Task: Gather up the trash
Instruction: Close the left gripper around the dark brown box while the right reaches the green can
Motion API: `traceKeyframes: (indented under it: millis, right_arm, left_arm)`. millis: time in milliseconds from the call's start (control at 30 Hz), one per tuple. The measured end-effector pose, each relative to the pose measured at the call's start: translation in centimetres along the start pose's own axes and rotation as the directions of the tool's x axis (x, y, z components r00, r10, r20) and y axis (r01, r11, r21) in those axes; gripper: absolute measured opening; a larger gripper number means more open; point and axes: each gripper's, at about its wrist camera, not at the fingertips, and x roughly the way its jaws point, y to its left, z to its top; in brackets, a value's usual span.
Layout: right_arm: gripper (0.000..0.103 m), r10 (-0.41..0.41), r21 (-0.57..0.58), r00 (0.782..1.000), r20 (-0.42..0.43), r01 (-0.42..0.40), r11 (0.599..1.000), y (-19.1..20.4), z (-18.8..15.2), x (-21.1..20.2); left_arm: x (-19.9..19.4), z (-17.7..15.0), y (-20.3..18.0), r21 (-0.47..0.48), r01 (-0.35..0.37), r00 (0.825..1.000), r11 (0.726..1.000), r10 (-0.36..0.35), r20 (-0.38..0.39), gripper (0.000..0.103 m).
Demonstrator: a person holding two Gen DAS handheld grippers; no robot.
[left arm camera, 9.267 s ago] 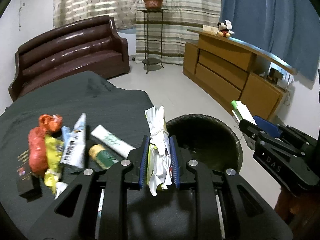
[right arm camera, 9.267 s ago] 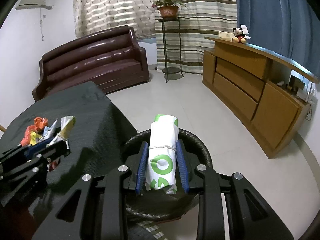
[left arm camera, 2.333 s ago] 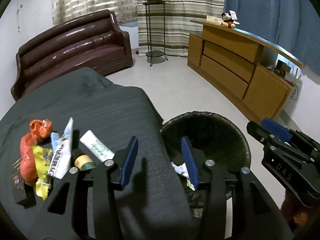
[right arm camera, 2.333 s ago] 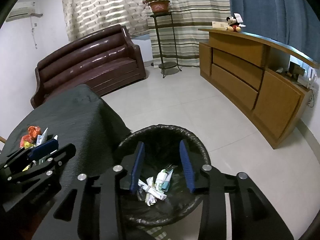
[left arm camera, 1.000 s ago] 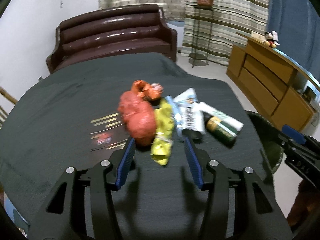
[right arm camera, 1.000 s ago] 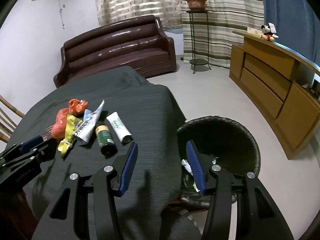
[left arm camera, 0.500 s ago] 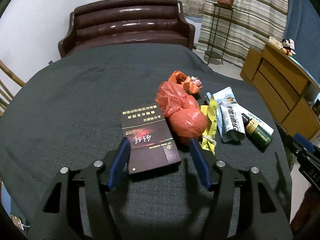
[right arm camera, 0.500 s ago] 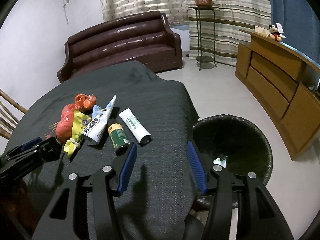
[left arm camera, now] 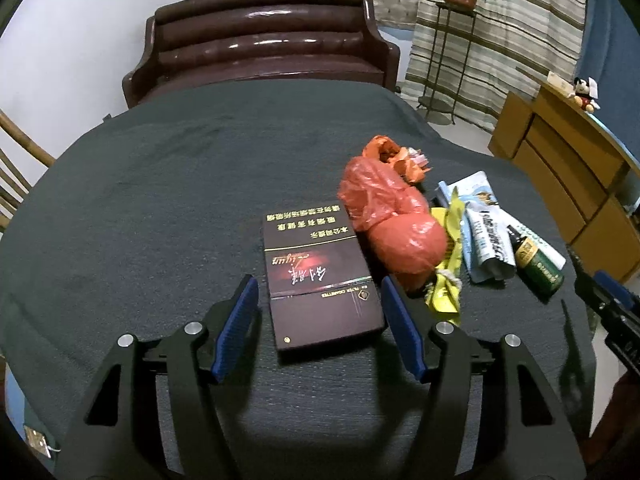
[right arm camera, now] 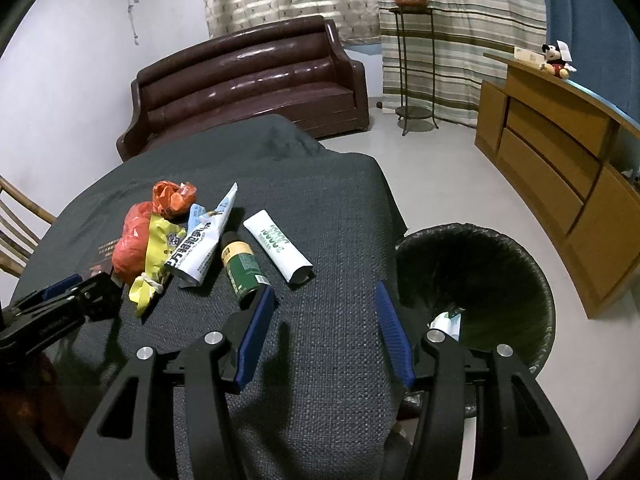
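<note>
- Some trash lies already in the bin (right arm camera: 500, 264), at 3 o'clock of the table (right arm camera: 328, 192).
- Left on the table: dark box (left arm camera: 318, 276), red bag (left arm camera: 392, 220), yellow wrapper (left arm camera: 446, 276), pouch (right arm camera: 204, 240), green bottle (right arm camera: 242, 268), white tube (right arm camera: 278, 244).
- The left gripper (left arm camera: 318, 330) is wide, around the box's near end, not gripping.
- The right gripper (right arm camera: 326, 334) is wide and empty.

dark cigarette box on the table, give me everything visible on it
The cigarette box is a flat, dark maroon-brown rectangular pack, seemingly glossy card, with gold Chinese characters, a thin gold line, a reddish glow mid-face and small "FILTER CIGARETTES" print. It looks closed and lies face-up on the dark tablecloth. Its near end sits between the blue pads of the open left gripper, which do not touch it. The red plastic bag sits against its right edge; contact is likely.
</note>
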Motion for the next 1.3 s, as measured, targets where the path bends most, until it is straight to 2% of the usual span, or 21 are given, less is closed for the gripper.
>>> traceKeyframes:
  millis: [67,167,267,333,400,833,933,1133,1300]
  right_arm:
    - [0.053,0.0,0.0,1.0,-0.001,0.0,1.0,0.0,0.0,0.0]
    - [0.054,-0.001,0.0,1.0,0.0,0.001,1.0,0.0,0.0,0.0]
    - [0.054,-0.001,-0.002,1.0,0.0,0.001,1.0,0.1,0.0,0.0]
    - [0.054,0.001,-0.003,1.0,0.0,-0.001,1.0,0.1,-0.1,0.0]
    - [0.054,0.003,-0.006,1.0,-0.002,-0.003,1.0,0.2,-0.1,0.2]
    - [0.053,0.029,-0.073,1.0,0.002,-0.029,0.997,3.0,0.9,1.0]
    - [0.044,0.042,-0.098,0.999,-0.011,-0.043,0.994,4.0,1.2,1.4]
    - [0.031,0.046,-0.15,0.998,-0.047,-0.052,0.987,5.6,1.4,2.3]
    - [0.028,0.051,-0.169,0.995,-0.089,-0.065,0.983,6.4,1.2,3.0]
  left_arm:
    - [0.1,0.1,0.0,-0.003,0.007,1.0,1.0,-0.007,-0.003,0.062]
    - [0.4,0.3,-0.4,0.008,0.005,1.0,1.0,-0.005,0.008,0.071]
    - [1.0,0.6,-0.3,0.012,0.004,1.0,1.0,-0.004,-0.003,0.071]
    - [1.1,0.8,0.0,0.011,0.008,1.0,1.0,-0.008,-0.003,0.068]
    - [1.3,0.8,0.2,0.018,0.006,1.0,1.0,-0.006,-0.004,0.058]
    - [0.8,0.2,1.7,0.039,0.012,1.0,0.999,-0.013,0.026,0.057]
    - [0.7,0.3,2.3,0.036,0.004,1.0,0.999,-0.005,0.028,0.057]
    - [1.0,0.4,4.1,0.013,-0.003,1.0,1.0,0.003,0.022,0.057]
    - [1.2,0.5,4.9,0.003,0.007,1.0,1.0,-0.007,0.018,0.057]
